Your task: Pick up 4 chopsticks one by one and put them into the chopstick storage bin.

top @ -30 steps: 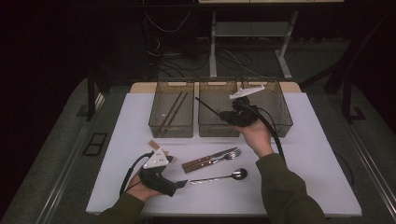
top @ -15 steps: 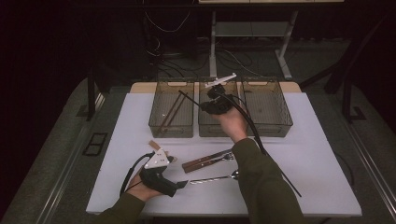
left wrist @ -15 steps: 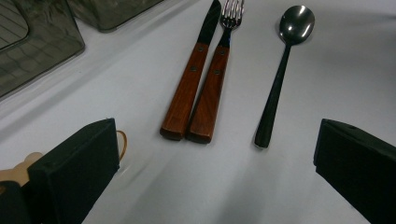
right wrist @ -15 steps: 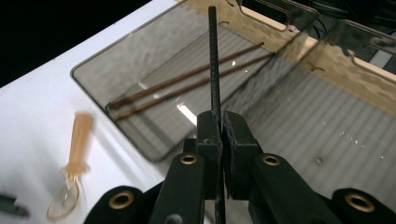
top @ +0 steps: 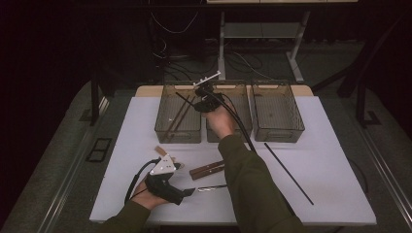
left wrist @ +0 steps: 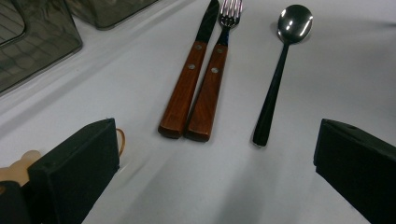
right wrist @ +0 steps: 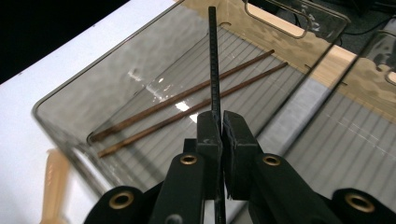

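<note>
My right gripper (top: 201, 101) hangs over the left clear bin (top: 167, 131), shut on a black chopstick (right wrist: 213, 70) that points out past the jaws (top: 182, 97). Two brown chopsticks (right wrist: 187, 100) lie slanted on that bin's floor (top: 176, 119). A second black chopstick (top: 289, 172) lies on the white table at the right. My left gripper (top: 187, 191) rests near the front left, jaws wide apart (left wrist: 215, 163) and holding nothing. In front of it lie a wooden-handled knife (left wrist: 187, 79), a wooden-handled fork (left wrist: 212, 79) and a black-handled spoon (left wrist: 280, 70).
A middle bin (top: 243, 128) and a right bin (top: 277, 109) stand beside the left one along the table's back. A small beige piece (top: 160, 150) lies just in front of the left bin. The right forearm (top: 248, 179) crosses the middle of the table.
My right gripper has carried the black chopstick leftward, from the right bin past the middle one to above the left bin. The left gripper has stayed put.
</note>
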{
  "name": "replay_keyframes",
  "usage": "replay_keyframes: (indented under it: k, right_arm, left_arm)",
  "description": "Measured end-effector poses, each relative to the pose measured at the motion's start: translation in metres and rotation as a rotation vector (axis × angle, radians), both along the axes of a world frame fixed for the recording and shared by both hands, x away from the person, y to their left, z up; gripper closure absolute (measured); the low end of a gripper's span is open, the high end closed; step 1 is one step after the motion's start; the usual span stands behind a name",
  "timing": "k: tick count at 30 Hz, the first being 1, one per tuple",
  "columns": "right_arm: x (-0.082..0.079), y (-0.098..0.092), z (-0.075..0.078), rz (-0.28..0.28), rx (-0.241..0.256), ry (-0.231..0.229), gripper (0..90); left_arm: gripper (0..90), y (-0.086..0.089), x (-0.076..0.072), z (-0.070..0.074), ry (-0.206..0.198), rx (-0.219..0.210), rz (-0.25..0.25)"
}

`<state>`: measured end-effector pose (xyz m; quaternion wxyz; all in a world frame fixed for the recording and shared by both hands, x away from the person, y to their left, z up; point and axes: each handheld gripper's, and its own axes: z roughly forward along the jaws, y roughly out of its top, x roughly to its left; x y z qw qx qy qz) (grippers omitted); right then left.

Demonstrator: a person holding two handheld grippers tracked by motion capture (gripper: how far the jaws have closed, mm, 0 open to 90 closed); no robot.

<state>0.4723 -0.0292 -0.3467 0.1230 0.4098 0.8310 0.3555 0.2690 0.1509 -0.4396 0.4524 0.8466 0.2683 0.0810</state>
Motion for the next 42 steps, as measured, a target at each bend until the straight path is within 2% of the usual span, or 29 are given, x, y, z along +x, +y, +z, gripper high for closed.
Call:
replay_keyframes:
  k: [12,15,16,17,18,21,25,28,33,35,42]
  right_arm:
    - [0.03,0.047,-0.019,-0.034,-0.035,0.051,86.0]
    - [0.036,0.055,-0.021,-0.043,-0.02,0.048,85.3]
    - [0.037,0.056,-0.02,-0.05,-0.011,0.031,82.9]
    - [0.036,0.054,-0.019,-0.053,0.003,0.013,72.9]
    - [0.036,0.053,-0.017,-0.057,0.013,0.006,69.1]
    - [0.029,0.044,-0.006,-0.039,0.036,-0.021,60.3]
    - [0.019,0.029,0.002,-0.025,0.079,-0.023,51.2]
    - [0.008,0.016,0.006,-0.007,0.085,-0.038,45.7]
    - [-0.008,-0.013,0.01,0.026,0.104,-0.039,38.3]
    - [-0.016,-0.025,0.01,0.036,0.104,-0.055,36.7]
    - [-0.038,-0.061,0.01,0.054,0.103,-0.079,31.6]
  left_arm:
    - [0.0,0.001,0.002,0.0,0.004,-0.002,-0.009]
    - [0.0,0.002,0.002,0.0,0.004,0.0,-0.017]
    - [0.0,0.002,0.002,0.0,0.003,-0.001,-0.017]
    - [0.0,0.002,0.002,0.0,0.0,-0.003,-0.019]
    - [0.0,0.002,0.002,0.001,-0.001,-0.007,-0.018]
    - [0.0,0.002,0.002,0.0,-0.003,-0.003,-0.015]
    - [0.0,0.002,0.001,0.001,-0.008,0.003,-0.014]
    - [0.0,0.002,0.001,0.001,-0.01,0.0,-0.016]
    - [0.0,0.003,-0.001,0.003,-0.014,-0.017,-0.011]
    - [0.0,0.004,-0.002,0.003,-0.018,-0.025,-0.007]
    - [0.0,0.006,-0.001,0.003,-0.019,-0.023,0.01]
